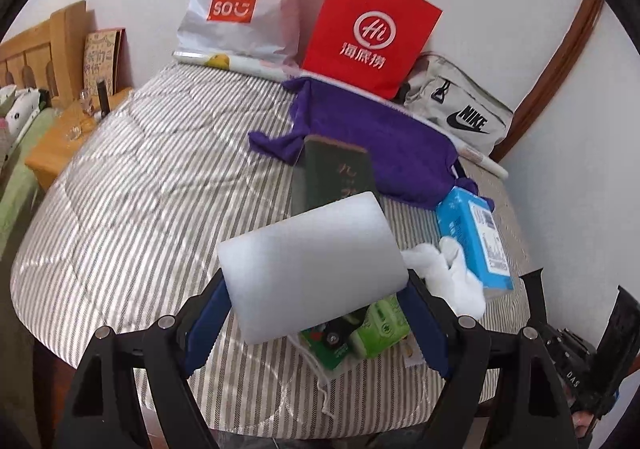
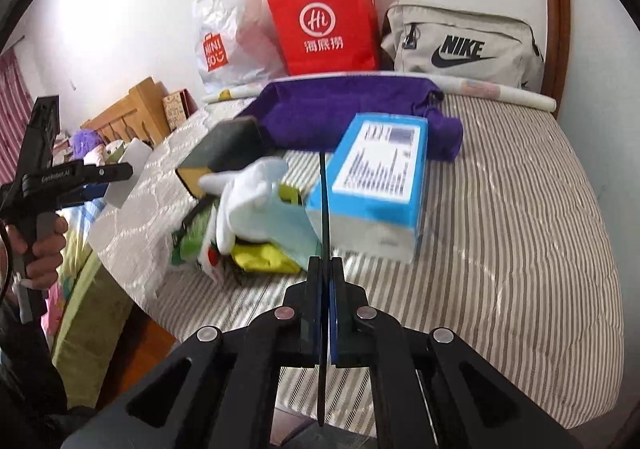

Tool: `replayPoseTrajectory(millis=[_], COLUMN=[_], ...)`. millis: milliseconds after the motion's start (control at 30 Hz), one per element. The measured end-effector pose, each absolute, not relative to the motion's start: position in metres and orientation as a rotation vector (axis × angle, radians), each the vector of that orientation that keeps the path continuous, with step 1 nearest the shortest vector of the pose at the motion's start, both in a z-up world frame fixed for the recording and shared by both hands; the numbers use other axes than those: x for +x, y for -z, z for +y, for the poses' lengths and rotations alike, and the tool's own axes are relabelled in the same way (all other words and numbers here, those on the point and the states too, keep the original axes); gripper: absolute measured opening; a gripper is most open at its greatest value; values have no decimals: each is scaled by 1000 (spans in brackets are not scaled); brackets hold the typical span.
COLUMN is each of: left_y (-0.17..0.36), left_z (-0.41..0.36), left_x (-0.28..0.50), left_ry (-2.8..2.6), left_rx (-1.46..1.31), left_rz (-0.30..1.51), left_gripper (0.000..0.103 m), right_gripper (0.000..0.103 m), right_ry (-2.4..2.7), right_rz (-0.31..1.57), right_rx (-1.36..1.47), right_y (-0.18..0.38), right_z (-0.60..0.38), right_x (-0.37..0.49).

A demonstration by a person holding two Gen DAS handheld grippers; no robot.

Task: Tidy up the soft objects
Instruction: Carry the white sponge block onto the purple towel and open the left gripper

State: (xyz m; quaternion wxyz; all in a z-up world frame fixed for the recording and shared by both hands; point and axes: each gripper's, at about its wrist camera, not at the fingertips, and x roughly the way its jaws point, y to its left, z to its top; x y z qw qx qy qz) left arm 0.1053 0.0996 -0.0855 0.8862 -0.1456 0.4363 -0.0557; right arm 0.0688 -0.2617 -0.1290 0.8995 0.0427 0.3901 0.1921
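Left hand-held gripper [image 1: 316,313] clamps a white foam block [image 1: 312,269] between its blue pads, held above the striped bed [image 1: 140,169]. Right hand-held gripper [image 2: 325,269] has its jaws fully closed on a thin dark strap [image 2: 325,201], which rises from between them. Mid-bed pile: white soft toy [image 2: 248,193], yellow and green packets, blue box [image 2: 376,185], dark sponge block [image 2: 224,153]. Purple cloth [image 2: 340,109] lies behind it. Along the far edge, against the wall: red paper bag [image 2: 324,25], white plastic bag [image 2: 232,37], grey sling bag [image 2: 460,45].
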Motion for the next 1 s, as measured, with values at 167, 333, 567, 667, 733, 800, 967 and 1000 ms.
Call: replayPoseTrajectory(millis=[167, 333, 567, 667, 733, 800, 967, 1000], left_y=[73, 66, 66, 67, 66, 64, 62, 61], left_z=[94, 89, 80, 75, 72, 71, 68, 67], left_x=[117, 137, 174, 191, 201, 213, 241, 247], left_ry=[117, 116, 126, 132, 135, 138, 133, 131], left_rx=[-269, -267, -241, -228, -219, -225, -209, -207], left_rz=[899, 906, 932, 945, 946, 942, 942, 941], left_gripper=[81, 81, 81, 81, 81, 81, 81, 81], right_gripper=[3, 3, 3, 3, 3, 3, 3, 3], right_ry=[-373, -369, -367, -365, -368, -367, -354, -351], right_rz=[807, 786, 773, 777, 779, 778, 783, 785], right_rx=[111, 112, 93, 84, 91, 92, 98, 98], right_y=[114, 98, 86, 85, 84, 84, 88, 89], right_z=[-262, -259, -252, -249, -249, -249, -252, -252], right_x=[91, 116, 156, 176, 189, 201, 229, 234])
